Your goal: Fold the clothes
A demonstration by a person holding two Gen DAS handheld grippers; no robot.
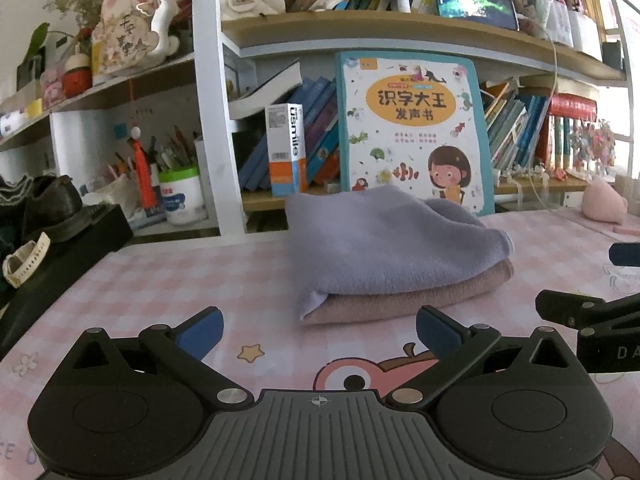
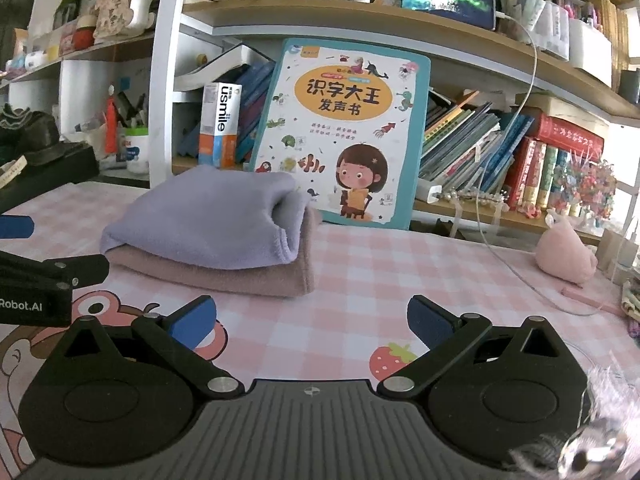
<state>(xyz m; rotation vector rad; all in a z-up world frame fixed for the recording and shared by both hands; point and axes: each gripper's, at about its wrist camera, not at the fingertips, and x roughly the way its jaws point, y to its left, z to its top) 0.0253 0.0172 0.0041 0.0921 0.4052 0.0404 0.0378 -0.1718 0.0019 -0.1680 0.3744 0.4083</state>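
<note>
A folded lavender cloth lies on top of a folded dusty-pink cloth on the pink checked tablecloth. The stack also shows in the right wrist view, lavender cloth over pink cloth. My left gripper is open and empty, just in front of the stack. My right gripper is open and empty, in front and to the right of the stack. Each gripper shows at the edge of the other's view.
A large children's book leans against the bookshelf behind the stack. A black box with shoes sits at the left. A pink plush toy and a white cable lie at the right.
</note>
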